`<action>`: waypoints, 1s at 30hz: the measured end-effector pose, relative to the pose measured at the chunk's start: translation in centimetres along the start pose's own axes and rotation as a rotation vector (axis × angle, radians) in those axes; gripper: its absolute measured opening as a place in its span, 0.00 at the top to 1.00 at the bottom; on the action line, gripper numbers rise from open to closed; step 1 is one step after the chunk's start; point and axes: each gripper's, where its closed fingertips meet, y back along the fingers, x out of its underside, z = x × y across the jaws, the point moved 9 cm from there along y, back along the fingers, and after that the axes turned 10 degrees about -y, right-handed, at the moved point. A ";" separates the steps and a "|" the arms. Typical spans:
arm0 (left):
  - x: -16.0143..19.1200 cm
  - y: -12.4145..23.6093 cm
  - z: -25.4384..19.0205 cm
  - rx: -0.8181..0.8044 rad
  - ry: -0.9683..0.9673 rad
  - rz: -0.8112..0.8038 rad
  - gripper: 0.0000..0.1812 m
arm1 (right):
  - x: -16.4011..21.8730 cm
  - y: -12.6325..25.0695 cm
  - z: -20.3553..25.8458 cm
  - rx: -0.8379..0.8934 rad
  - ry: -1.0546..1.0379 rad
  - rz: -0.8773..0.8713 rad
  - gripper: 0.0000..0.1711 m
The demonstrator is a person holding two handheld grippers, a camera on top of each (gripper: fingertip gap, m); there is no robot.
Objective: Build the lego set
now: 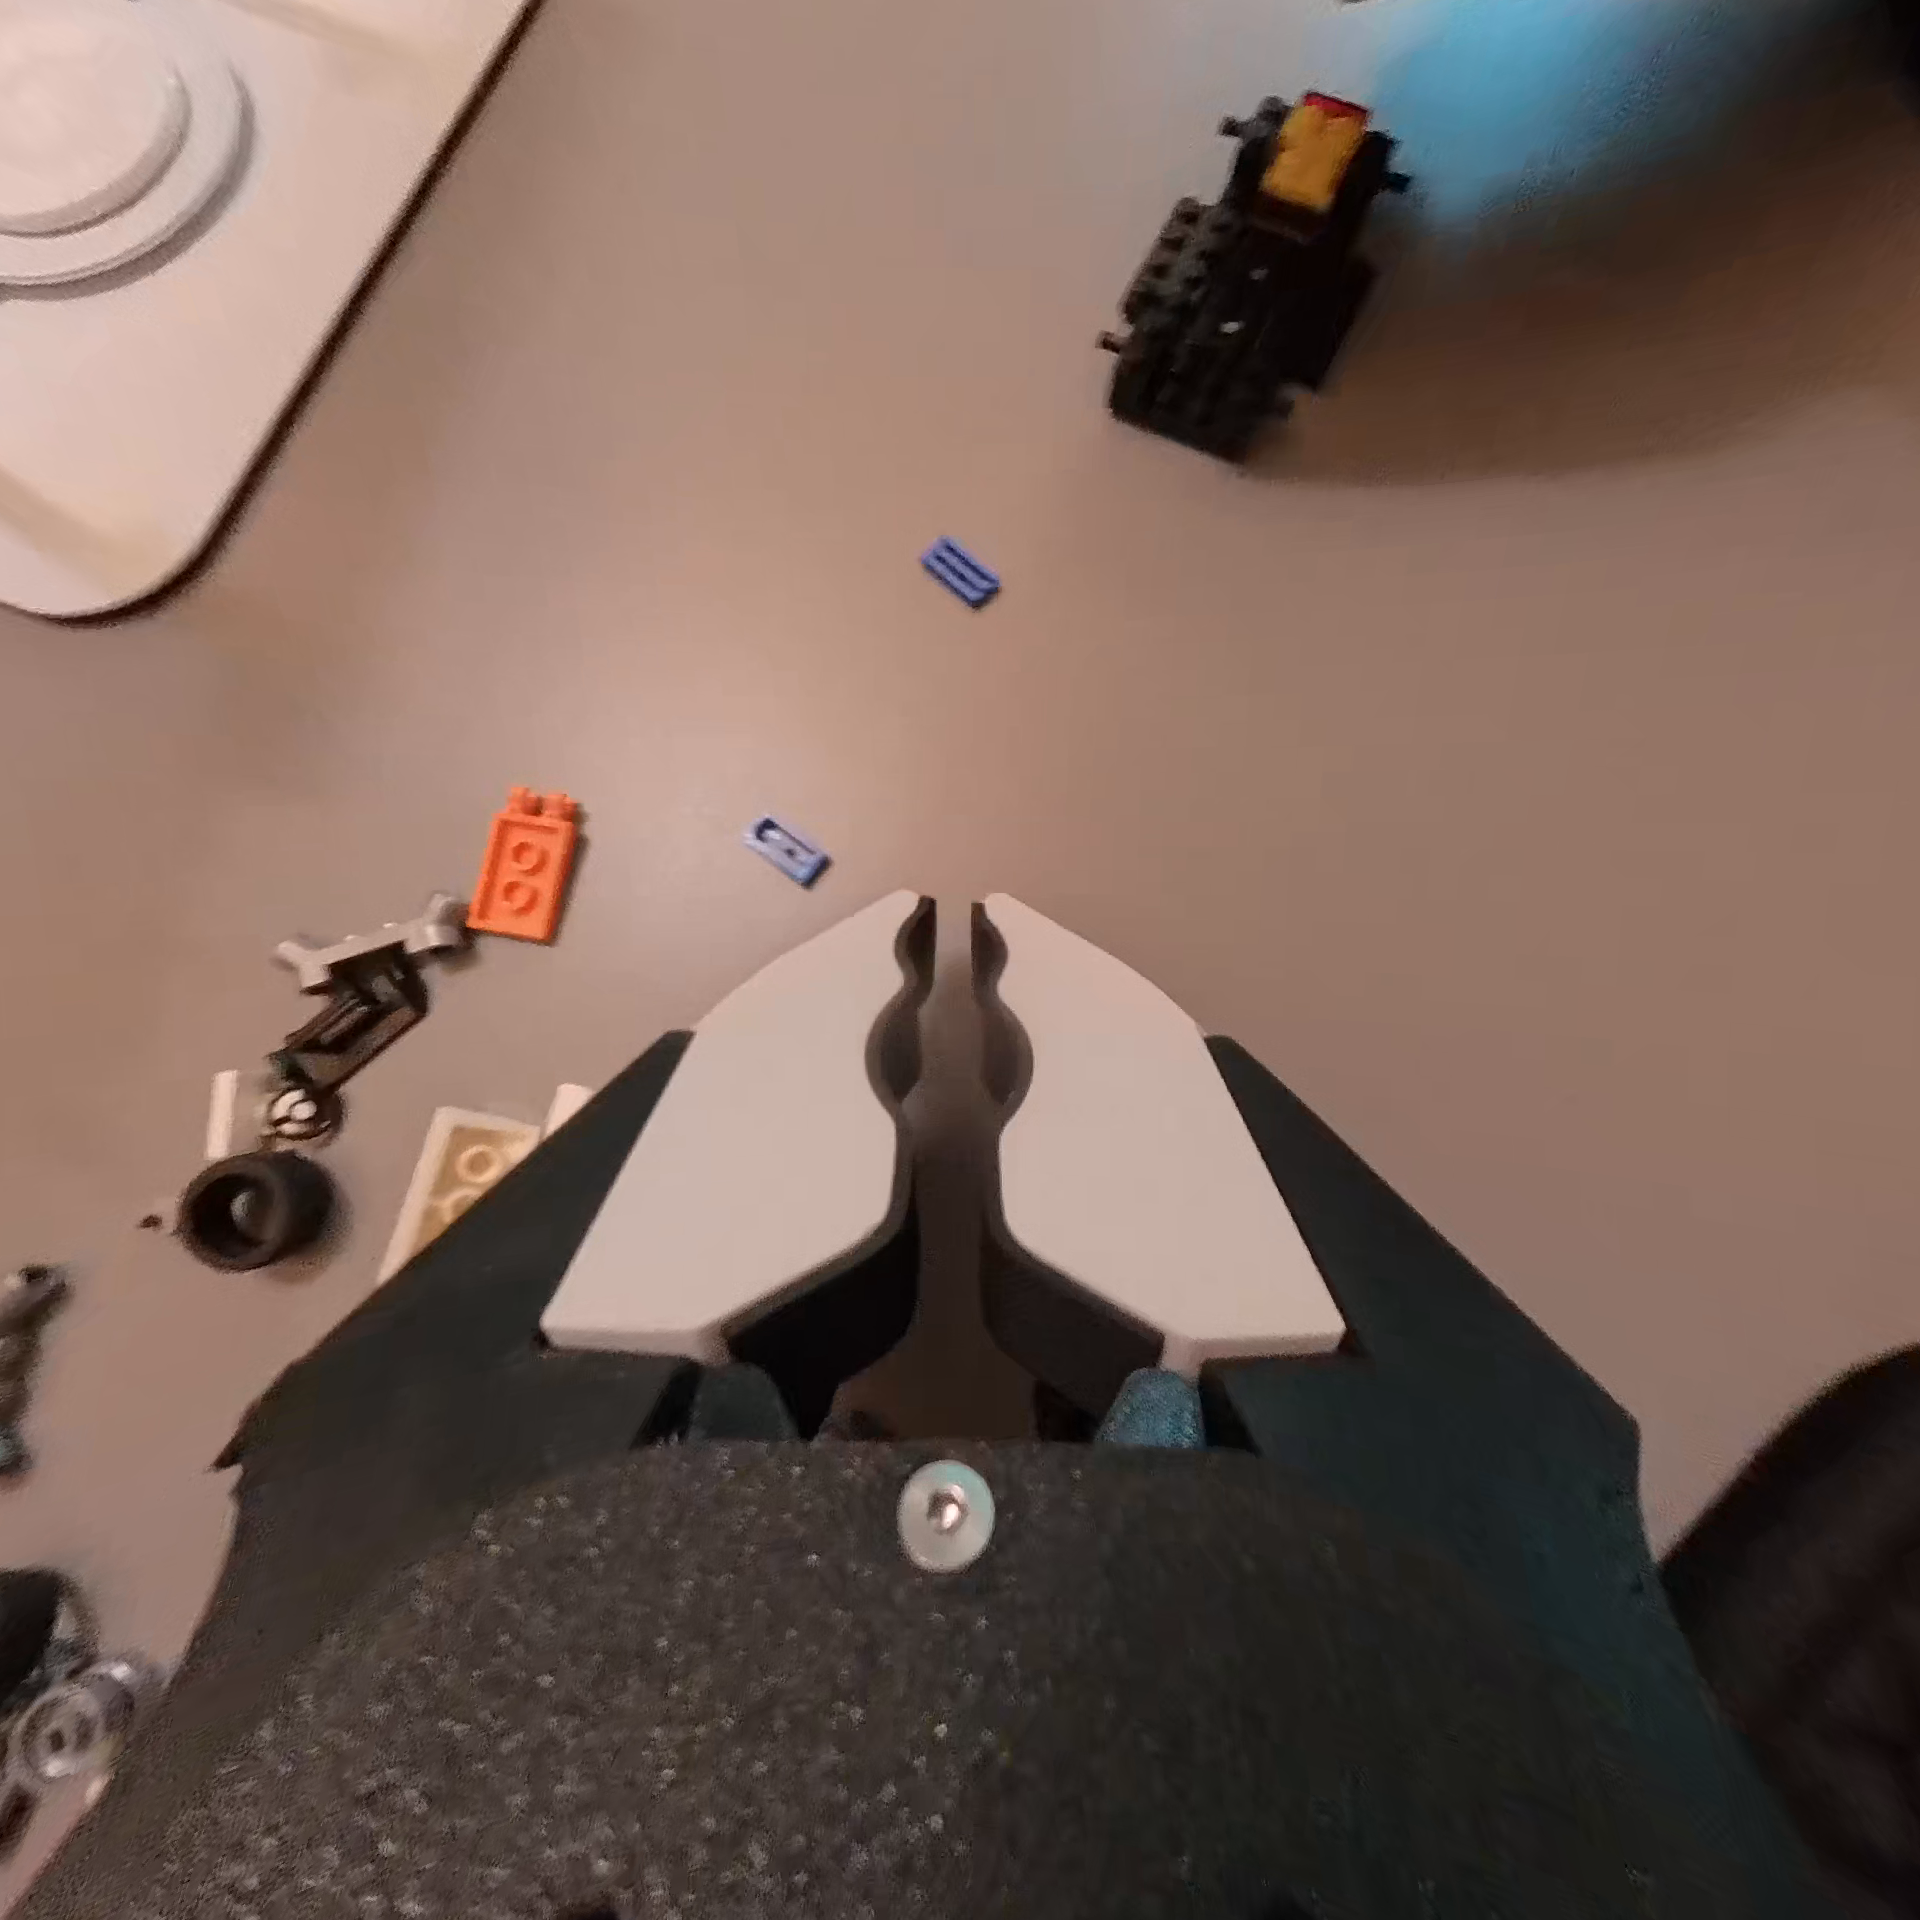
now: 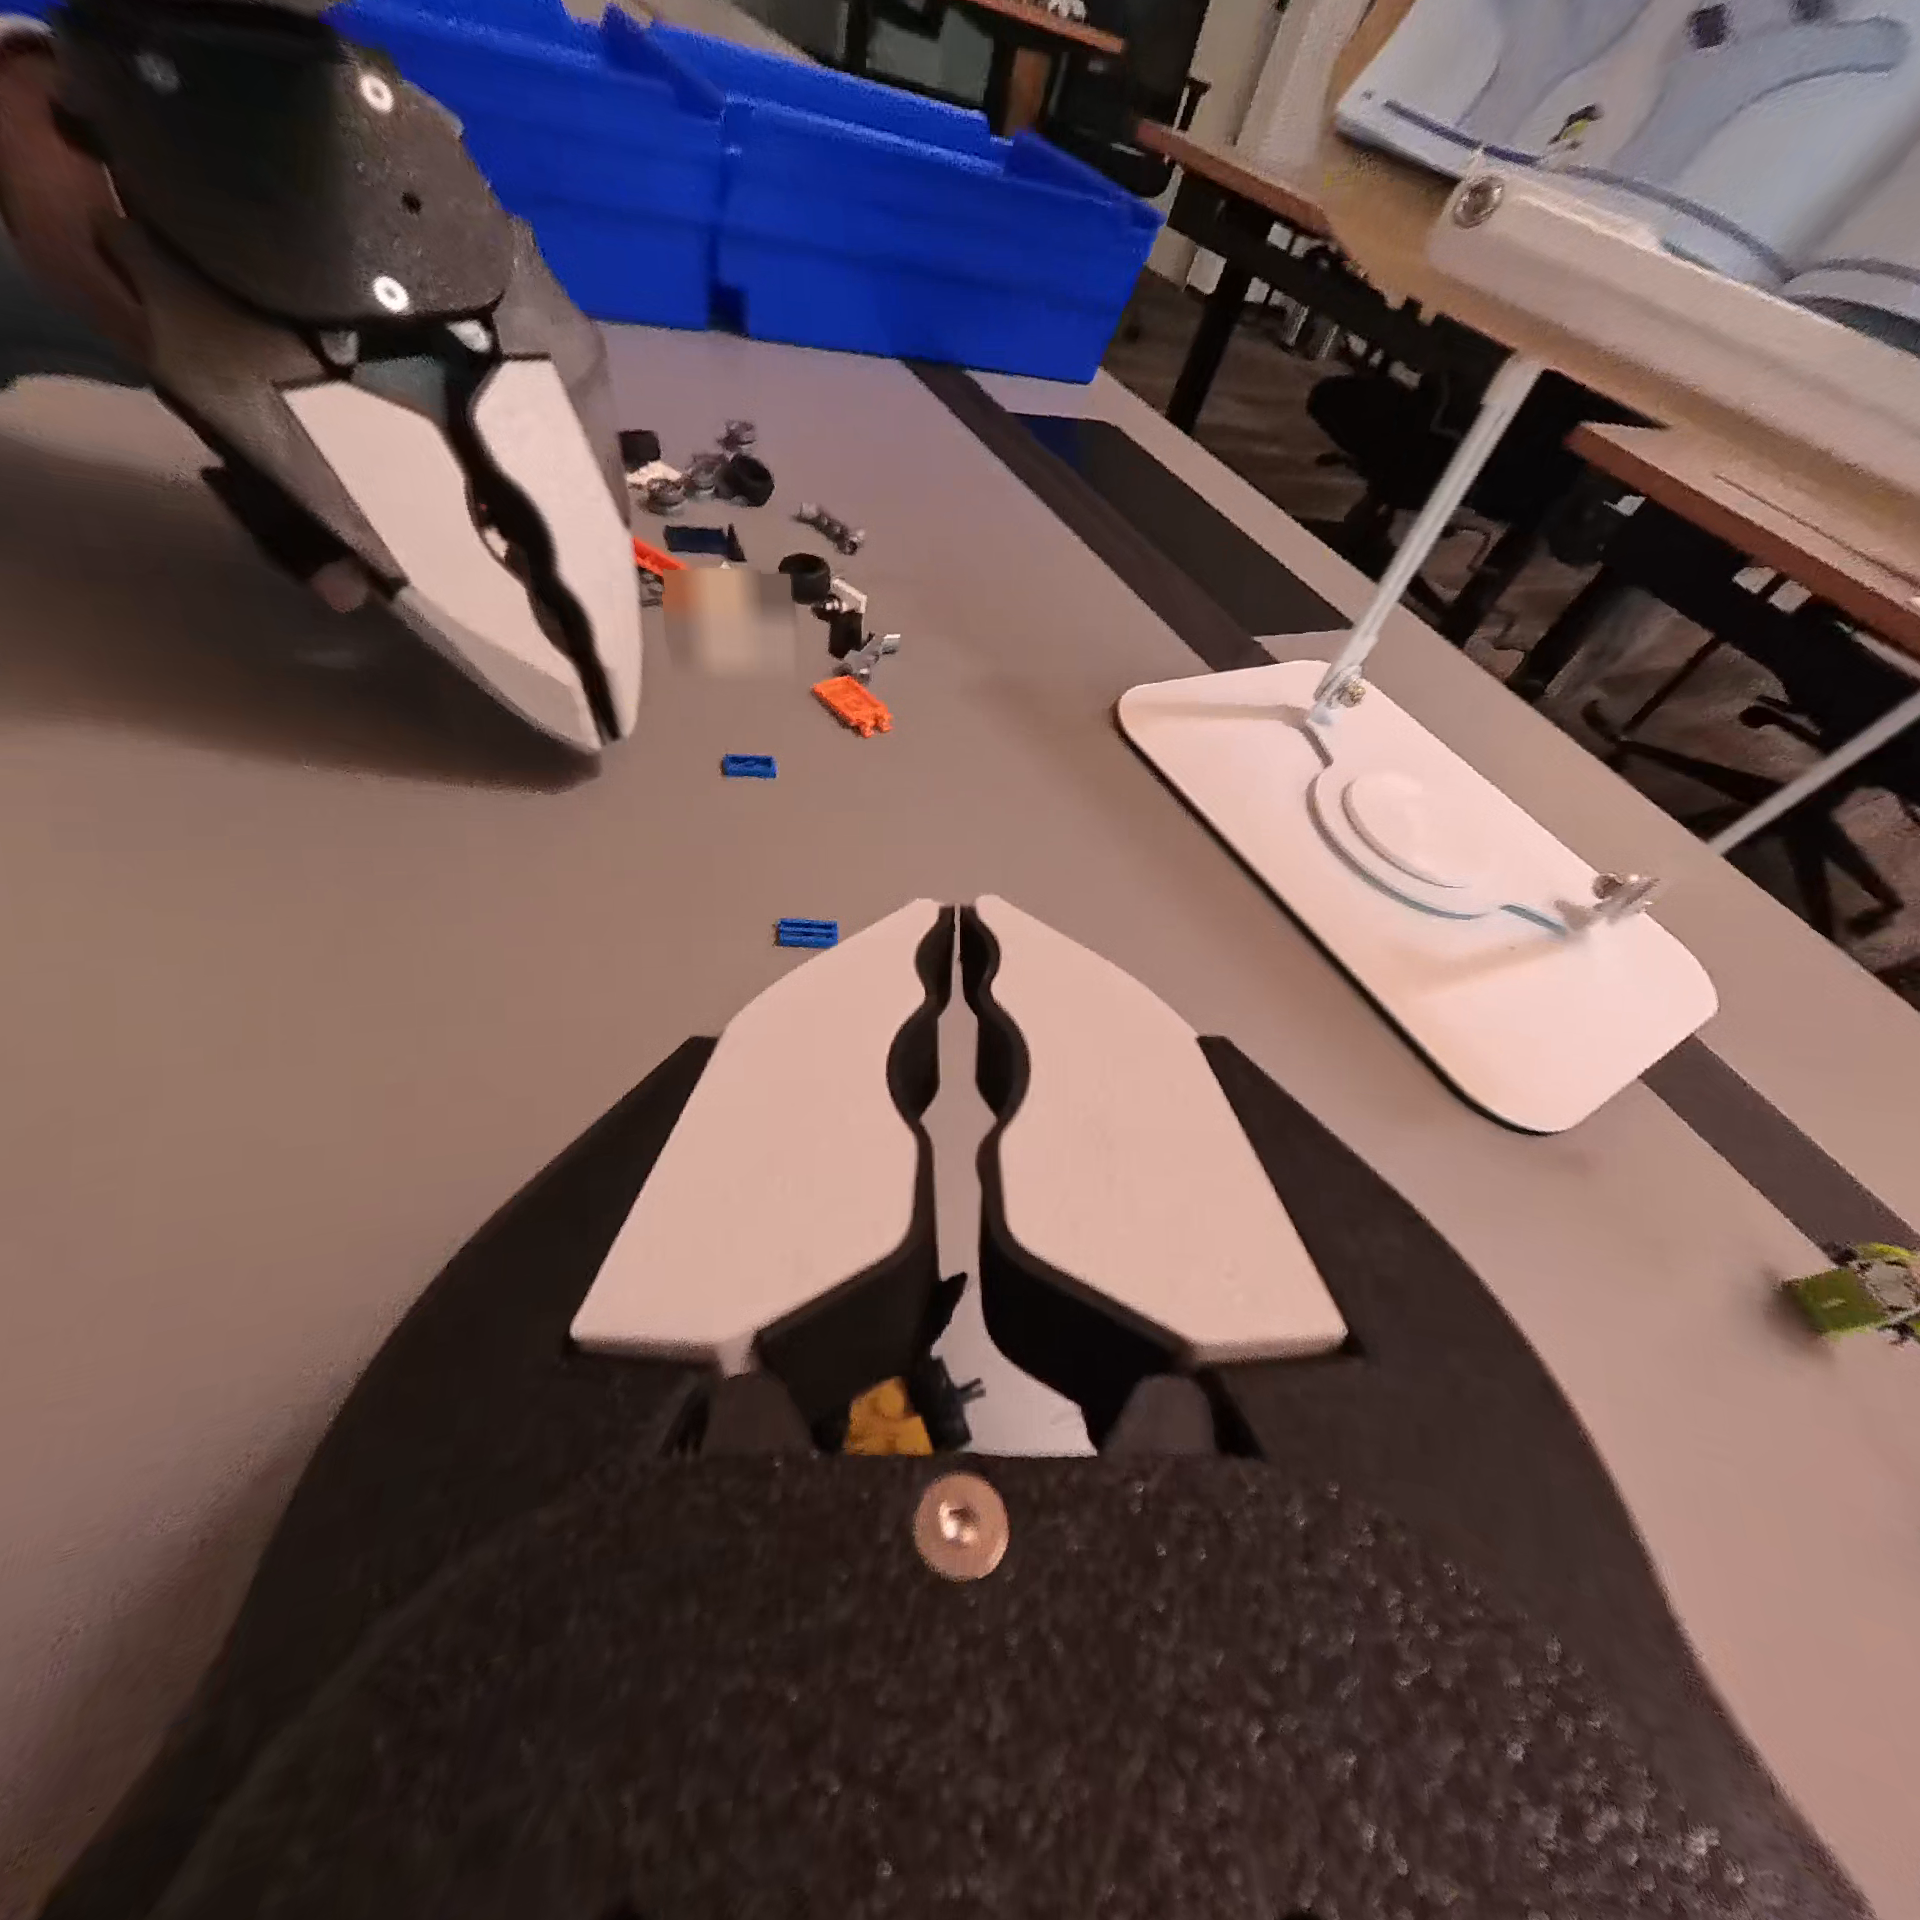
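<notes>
My left gripper (image 1: 951, 906) hovers over the grey table, its fingertips a narrow slit apart with nothing between them. It also shows in the right wrist view (image 2: 603, 732) at the upper left, tips pointing down at the table. Two small blue tiles lie ahead of it, one near (image 1: 787, 849) and one farther (image 1: 961, 571). An orange plate (image 1: 523, 883) lies to its left. A black lego vehicle base with a yellow and red top (image 1: 1247, 281) stands at the far right. My right gripper (image 2: 957, 911) is shut, tips together with nothing between them, beside a blue tile (image 2: 806, 932).
A white flat lamp base (image 2: 1403, 883) sits on the right of the table, also at the top left in the left wrist view (image 1: 156, 312). Loose grey and black parts and a black tyre (image 1: 249, 1210) lie left. Blue bins (image 2: 831, 208) stand at the table's far end. The left gripper's tips are roughly 15 cm from the right gripper's. It is some 8 cm from my left tips to the blue tile (image 2: 806, 932). Seen from the left wrist view (image 1: 957, 562) as well. To the orange plate (image 1: 523, 883): left tips about 8 cm, right tips about 20 cm. My right wrist view (image 2: 840, 698) looks at it from another angle.
</notes>
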 end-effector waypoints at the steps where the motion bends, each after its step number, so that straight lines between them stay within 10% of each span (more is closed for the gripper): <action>1: -0.1 -0.2 0.4 -0.037 0.014 0.024 0.95 | 0.0 0.0 0.0 0.004 -0.005 0.004 0.99; 14: -1.6 -2.3 2.1 -0.159 0.181 0.236 0.95 | -0.3 0.8 -1.9 0.108 -0.065 0.016 1.00; 30: -0.9 -1.5 2.0 -0.175 0.320 0.064 1.00 | 0.1 0.4 -0.9 0.039 -0.016 0.040 1.00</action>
